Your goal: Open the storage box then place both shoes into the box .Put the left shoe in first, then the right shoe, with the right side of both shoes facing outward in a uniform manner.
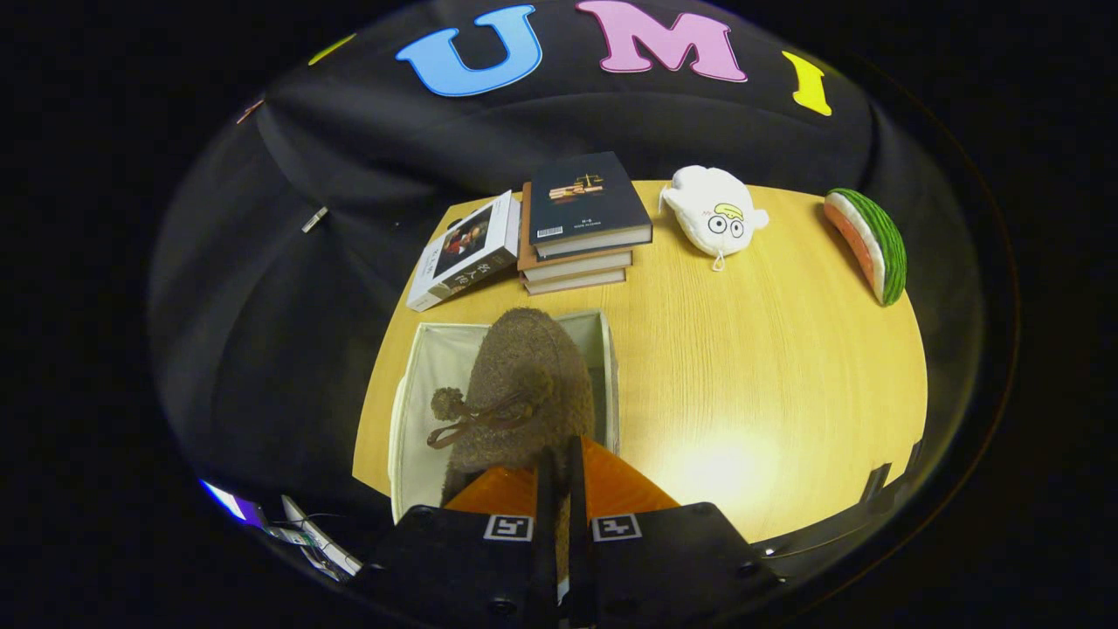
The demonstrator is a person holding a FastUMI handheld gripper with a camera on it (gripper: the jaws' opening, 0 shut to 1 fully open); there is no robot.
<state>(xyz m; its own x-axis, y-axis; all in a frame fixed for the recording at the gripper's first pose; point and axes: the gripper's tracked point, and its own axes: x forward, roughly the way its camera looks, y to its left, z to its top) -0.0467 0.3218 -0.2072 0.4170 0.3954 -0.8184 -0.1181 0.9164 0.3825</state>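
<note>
Gripper view: gripper (559,463) fingers clamped on fuzzy brown shoe (524,384) over open storage box (419,384); shoe heel hidden behind fingers.

Shoe (524,384): brown, fuzzy, with a pom-pom lace bow; held toe-forward over the storage box (419,384). Storage box: pale fabric, open-topped, set on the counter.
</note>
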